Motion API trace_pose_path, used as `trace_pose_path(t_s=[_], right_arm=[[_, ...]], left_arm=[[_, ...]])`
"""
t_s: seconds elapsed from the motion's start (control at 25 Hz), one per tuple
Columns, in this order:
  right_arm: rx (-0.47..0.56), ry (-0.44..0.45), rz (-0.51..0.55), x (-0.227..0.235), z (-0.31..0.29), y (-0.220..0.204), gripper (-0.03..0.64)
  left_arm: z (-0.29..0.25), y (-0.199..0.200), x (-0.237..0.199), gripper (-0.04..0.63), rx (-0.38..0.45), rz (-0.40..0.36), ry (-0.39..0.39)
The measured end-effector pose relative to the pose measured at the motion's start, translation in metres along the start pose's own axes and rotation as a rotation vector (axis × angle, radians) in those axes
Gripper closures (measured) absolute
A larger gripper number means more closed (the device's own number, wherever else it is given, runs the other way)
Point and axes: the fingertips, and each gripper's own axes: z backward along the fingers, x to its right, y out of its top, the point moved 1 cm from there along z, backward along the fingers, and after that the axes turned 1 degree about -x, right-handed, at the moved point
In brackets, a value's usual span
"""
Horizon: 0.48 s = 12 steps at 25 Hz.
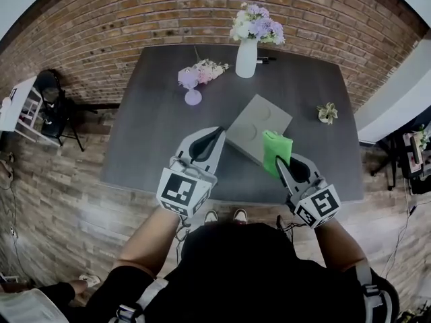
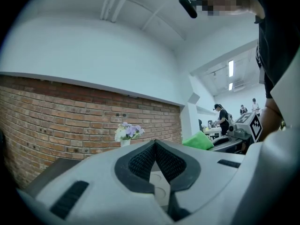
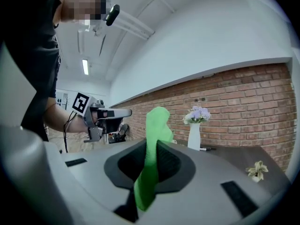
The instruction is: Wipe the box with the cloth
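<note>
Green cloth point(image 1: 277, 148) clamped in R gripper point(image 1: 279, 160) by grey box point(image 1: 259, 121); L gripper point(image 1: 220, 133) closed, empty.

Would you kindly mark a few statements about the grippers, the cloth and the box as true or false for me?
1. The right gripper is clamped on the green cloth. True.
2. The left gripper also holds a cloth. False: its jaws are together with nothing between them.
3. The white vase stands upright at the far side of the table, beyond the grey box. True.
4. The grey box sits on the floor. False: it lies on the table, in front of both grippers.
</note>
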Motion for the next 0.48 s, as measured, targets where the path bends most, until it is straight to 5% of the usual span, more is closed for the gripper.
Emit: trace_pose_path(t_s=[0.48], right_arm=[[-0.193,0.067,0.059,-0.026,-0.034,-0.055,0.578]], left_arm=[[0.006,-0.062,-0.026,0.586,-0.075,0.103,0.024]])
